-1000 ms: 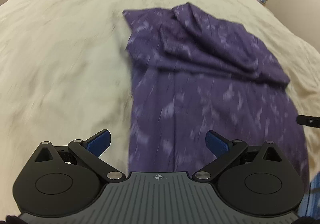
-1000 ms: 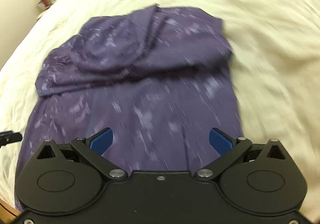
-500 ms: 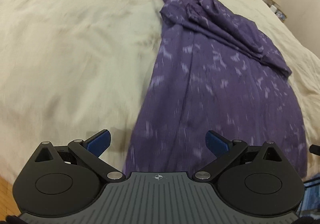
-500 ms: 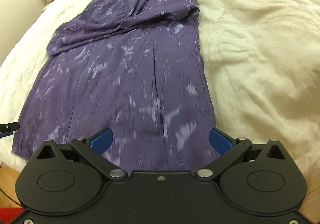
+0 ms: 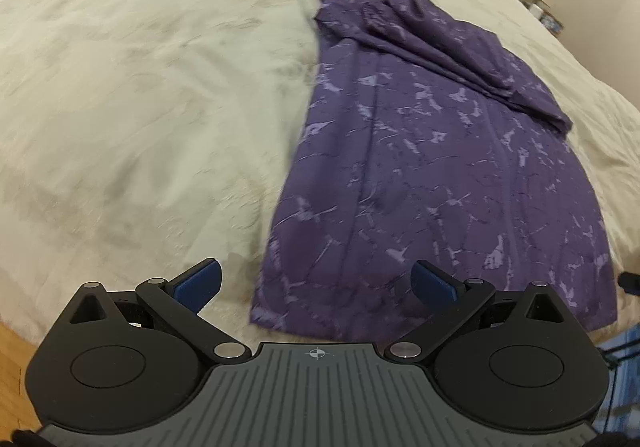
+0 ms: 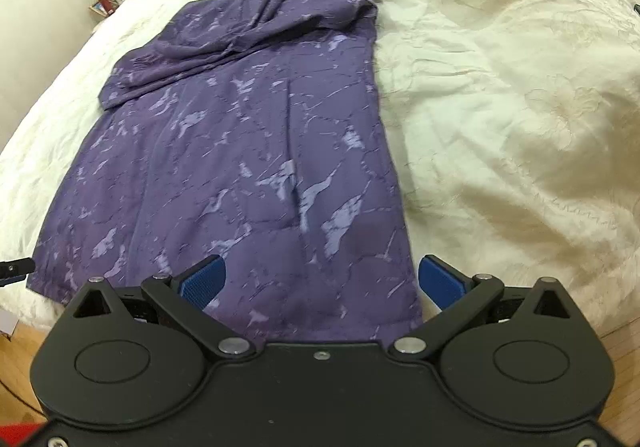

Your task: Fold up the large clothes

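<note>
— Hovering where, the left gripper (image 5: 316, 283)?

— Above the near hem of the purple garment (image 5: 432, 175), level, aimed along the cloth. Jaws spread wide, gripping nothing; left blue pad (image 5: 198, 281) over the cream bedspread (image 5: 140, 95), right pad over the fabric.

— And the right gripper (image 6: 322, 281)?

— Poised over the near right corner of the same garment, likewise level and pointing up its length. Jaws wide apart too, empty; one pad above purple cloth, the other just past the garment's right edge, over bedspread.

— Lying how, the garment?

— Spread lengthwise on the bed, flat near the hem, bunched into folds at the far end. Near hem close to the mattress edge, wooden floor (image 6: 24, 351) showing below.

— Touching the cloth?

— Cannot tell from these views; no fabric between either pair of pads.
</note>
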